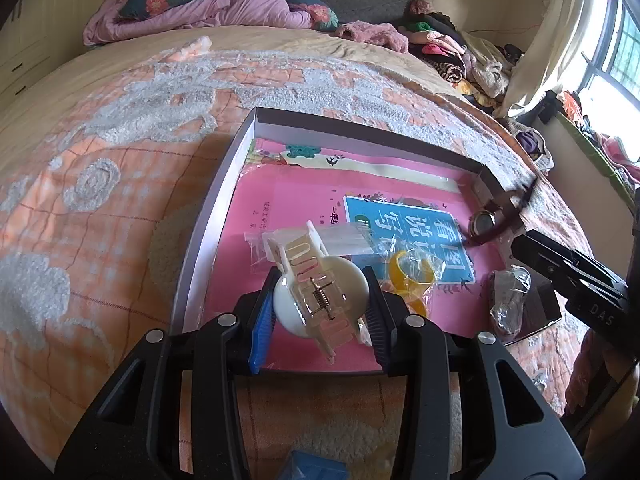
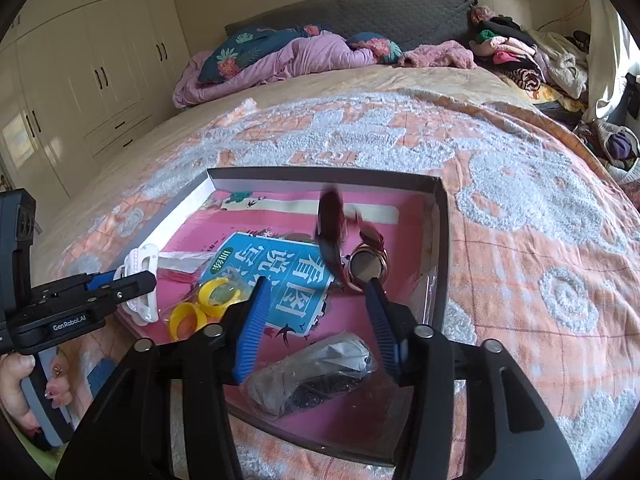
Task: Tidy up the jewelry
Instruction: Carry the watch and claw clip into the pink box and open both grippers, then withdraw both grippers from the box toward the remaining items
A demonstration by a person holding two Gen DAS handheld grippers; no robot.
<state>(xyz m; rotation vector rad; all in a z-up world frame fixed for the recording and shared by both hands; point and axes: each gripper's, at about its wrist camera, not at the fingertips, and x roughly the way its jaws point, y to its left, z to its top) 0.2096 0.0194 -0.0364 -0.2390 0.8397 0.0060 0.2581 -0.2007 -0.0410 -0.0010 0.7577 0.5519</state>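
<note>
My left gripper (image 1: 320, 304) clamped on hair claw clip (image 1: 310, 276), held over near-left corner of box (image 1: 212, 216). My right gripper (image 2: 316, 308) released, jaws apart, nothing between; watch (image 2: 366, 266) lies by box's right edge, strap blurred. Judgement: lower clip onto bare pink liner before letting go, clear of bagged yellow rings (image 1: 412, 276).

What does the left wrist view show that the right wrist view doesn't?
Left wrist only: the hair claw's spring, front-on in the left gripper; the window.
Right wrist only: the wardrobe; the hand holding the left gripper; the right gripper open.
Both: tray, watch, yellow rings, bagged dark item.
</note>
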